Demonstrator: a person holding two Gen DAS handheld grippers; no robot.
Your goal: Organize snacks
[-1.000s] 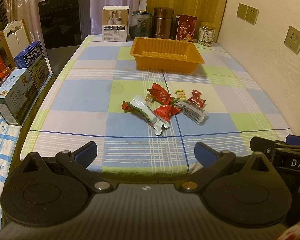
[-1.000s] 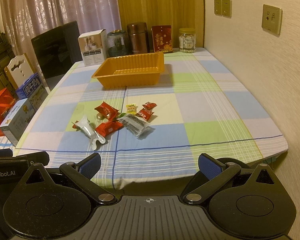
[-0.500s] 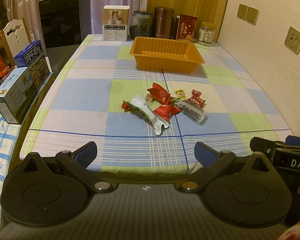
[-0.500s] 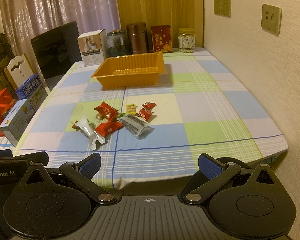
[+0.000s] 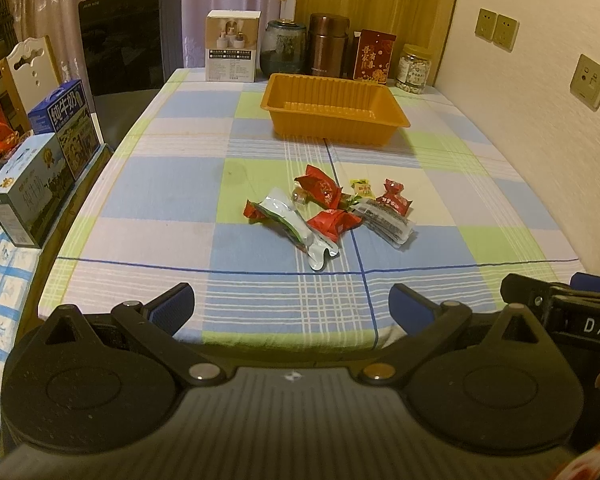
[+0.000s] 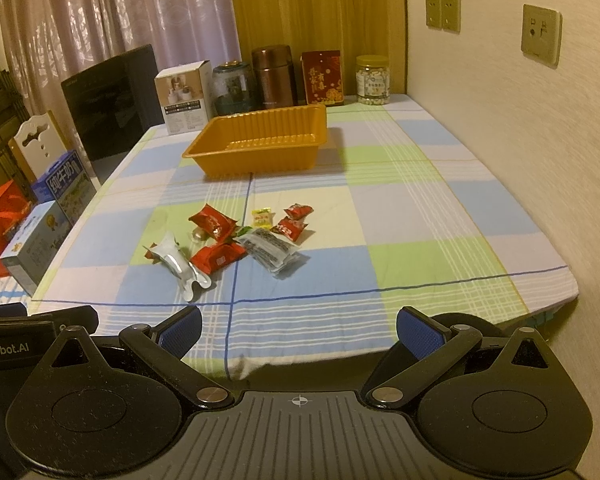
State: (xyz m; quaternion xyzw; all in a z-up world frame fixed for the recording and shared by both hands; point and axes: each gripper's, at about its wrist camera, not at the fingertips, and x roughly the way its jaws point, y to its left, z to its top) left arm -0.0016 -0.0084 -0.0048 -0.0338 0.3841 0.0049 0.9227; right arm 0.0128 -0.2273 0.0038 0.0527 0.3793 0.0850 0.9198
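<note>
Warm, dim yellow room light falls from above, giving everything an amber cast. The orange tray point(image 6: 260, 142) throws a soft shadow to its right on the tablecloth point(image 6: 400, 216). Fisheye bending curves the right wall point(image 5: 548, 128) and darkens the corners. Far objects look slightly soft.
</note>
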